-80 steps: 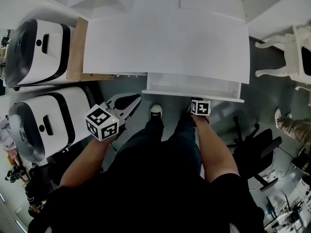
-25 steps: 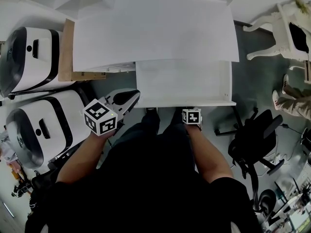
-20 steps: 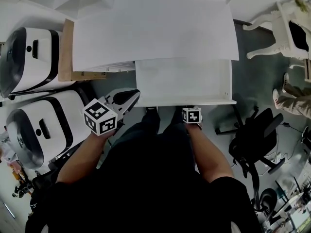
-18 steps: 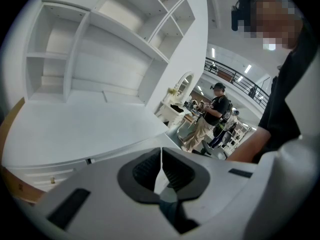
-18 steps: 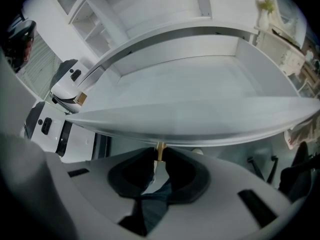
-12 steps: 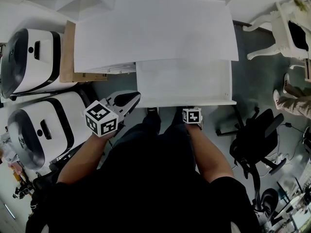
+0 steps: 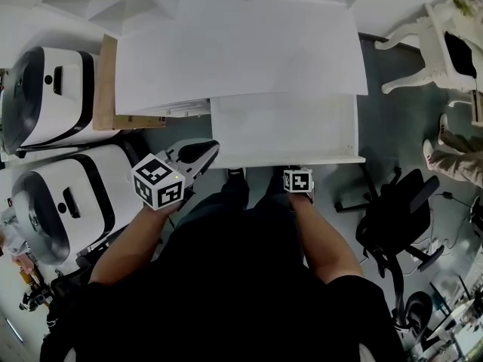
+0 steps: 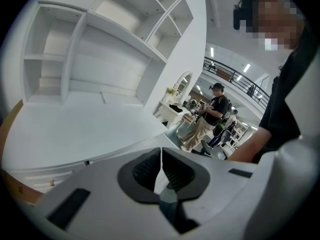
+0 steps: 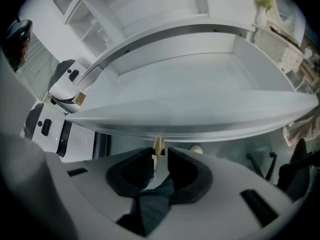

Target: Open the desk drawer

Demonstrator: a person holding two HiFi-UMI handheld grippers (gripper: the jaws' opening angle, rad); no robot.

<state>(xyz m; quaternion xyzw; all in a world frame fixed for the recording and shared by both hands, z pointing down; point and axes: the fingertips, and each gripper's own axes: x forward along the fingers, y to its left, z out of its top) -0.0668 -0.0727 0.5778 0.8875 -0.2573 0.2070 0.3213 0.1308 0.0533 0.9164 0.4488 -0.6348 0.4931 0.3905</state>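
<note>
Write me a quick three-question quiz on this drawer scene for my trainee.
1. True or false: the drawer holds papers.
2. Multiple choice: what do the right tongs grip? A) a cup B) the knob on the drawer front C) nothing
3. Fill in: the left tongs are ___ and empty, held off to the drawer's left.

Key: 1 false, the drawer is bare inside; 2 B; 3 shut.
</note>
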